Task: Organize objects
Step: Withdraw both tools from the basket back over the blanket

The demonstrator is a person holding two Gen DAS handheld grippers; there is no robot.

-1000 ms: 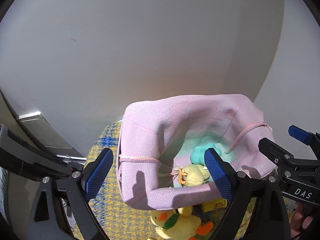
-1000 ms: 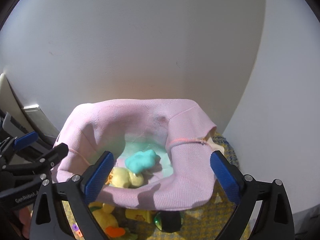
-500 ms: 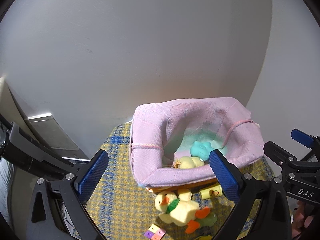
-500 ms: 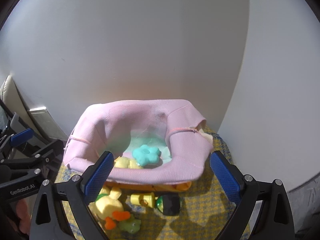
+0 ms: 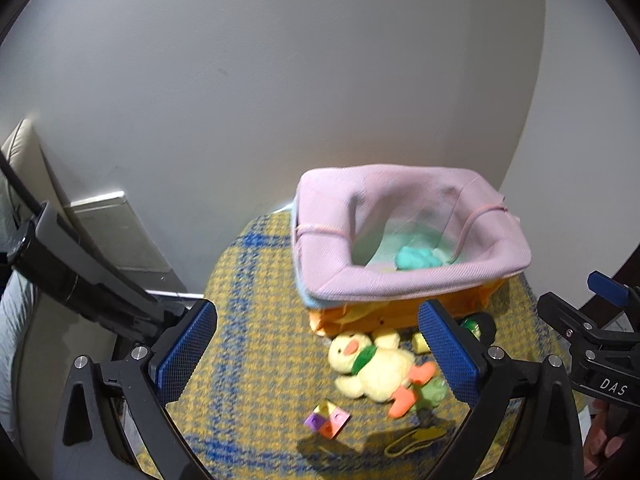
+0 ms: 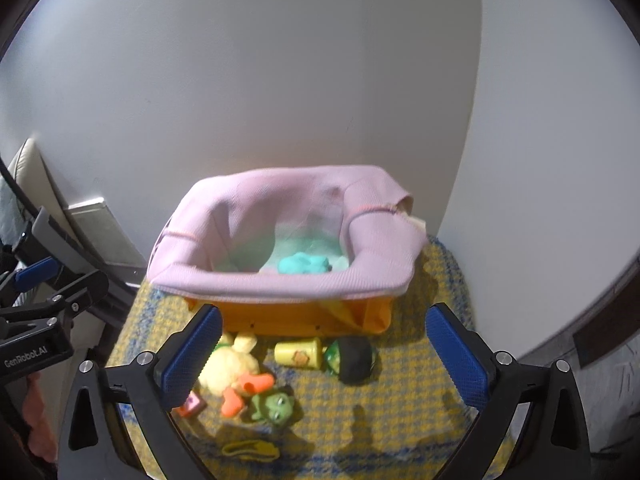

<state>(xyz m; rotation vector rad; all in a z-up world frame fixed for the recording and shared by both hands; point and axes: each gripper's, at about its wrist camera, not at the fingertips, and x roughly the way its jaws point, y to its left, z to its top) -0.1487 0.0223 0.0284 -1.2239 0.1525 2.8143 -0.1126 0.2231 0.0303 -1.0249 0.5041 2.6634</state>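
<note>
A fabric basket (image 5: pixel 420 276) with a pink folded lining and orange sides stands on a yellow-blue rug by the wall. A teal flower toy (image 5: pixel 416 258) lies inside it. In front of the basket lie a yellow plush duck (image 5: pixel 376 368), a coloured cube (image 5: pixel 327 424), a green frog (image 6: pixel 276 402), a yellow cylinder toy (image 6: pixel 298 352) and a black-green ball (image 6: pixel 354 358). My left gripper (image 5: pixel 318 350) hangs open over the duck, holding nothing. My right gripper (image 6: pixel 324 354) is beside it; its jaws are opening with nothing between them.
White walls meet in a corner close behind the basket (image 6: pixel 280 292). A grey panel (image 5: pixel 116 236) leans against the wall at the left. A yellow band (image 6: pixel 250 450) lies on the rug (image 5: pixel 248 320) near the front. Dark flooring shows past the rug's right edge.
Both grippers have pulled back from the basket, whose rim no longer sits between their fingers. Their jaws stand wider. The toys in front of the basket have come into view.
</note>
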